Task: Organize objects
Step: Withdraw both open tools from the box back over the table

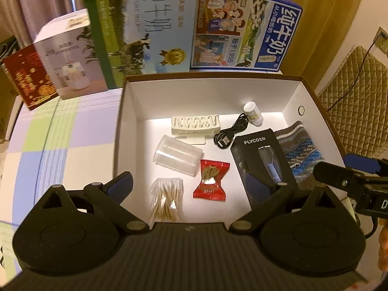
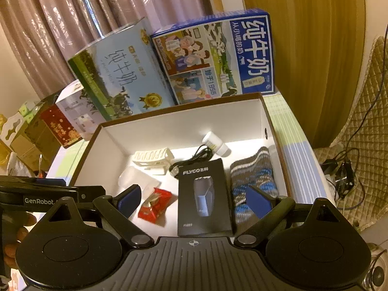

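Both tools hang over an open white-lined box [image 1: 135, 101] that sits on the checked tabletop [image 1: 60, 131]. The left hand-held gripper [image 1: 191, 186] is spread wide with nothing between its fingers, above the near end of the box. The right hand-held gripper [image 2: 194, 201] is likewise released and empty, poised over the black shaver carton [image 2: 203, 196].

Everything lies on the box floor: a bundle of cotton swabs [image 1: 166, 200] nearest, a red candy wrapper [image 1: 211, 180] just beside it, a clear plastic cup [image 1: 177, 155] on its side, a white slotted rack [image 1: 195, 125], a coiled black cable [image 1: 231, 133], a small white bottle [image 1: 252, 112] near the far wall, and a striped knitted piece [image 1: 299, 150] against the right wall, touching the shaver carton. Milk cartons [image 1: 245, 31] stand behind the box.
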Tool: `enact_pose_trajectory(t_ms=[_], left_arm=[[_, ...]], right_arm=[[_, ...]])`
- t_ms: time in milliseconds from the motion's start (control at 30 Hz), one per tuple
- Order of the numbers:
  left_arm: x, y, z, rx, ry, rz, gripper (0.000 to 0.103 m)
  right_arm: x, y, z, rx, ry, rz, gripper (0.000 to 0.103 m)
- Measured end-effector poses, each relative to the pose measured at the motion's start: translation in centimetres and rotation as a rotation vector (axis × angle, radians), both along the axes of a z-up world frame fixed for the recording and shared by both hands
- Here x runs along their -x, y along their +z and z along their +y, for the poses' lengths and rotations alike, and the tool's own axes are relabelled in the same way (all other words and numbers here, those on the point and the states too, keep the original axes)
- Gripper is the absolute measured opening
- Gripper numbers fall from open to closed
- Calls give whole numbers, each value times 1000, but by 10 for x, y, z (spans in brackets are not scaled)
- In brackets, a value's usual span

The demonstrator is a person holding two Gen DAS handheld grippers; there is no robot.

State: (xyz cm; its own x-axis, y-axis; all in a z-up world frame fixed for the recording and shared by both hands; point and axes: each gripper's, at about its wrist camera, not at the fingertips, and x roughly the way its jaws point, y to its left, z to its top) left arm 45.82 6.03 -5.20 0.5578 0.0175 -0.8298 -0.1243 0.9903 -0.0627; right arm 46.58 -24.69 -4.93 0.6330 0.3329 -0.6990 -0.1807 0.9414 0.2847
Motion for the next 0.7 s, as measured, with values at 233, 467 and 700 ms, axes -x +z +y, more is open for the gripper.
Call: enact_pose_trajectory(t_ms=[233,467,700], left_arm=[[32,10,-1,33,27,-16,97],[62,15,-8,47,27,-17,97],[87,14,-12,54,35,1,97]], right_arm=[[27,8,3,-5,12,-8,91],[52,13,3,-4,20,-13,91],[74,11,5,-3,29,1,91]])
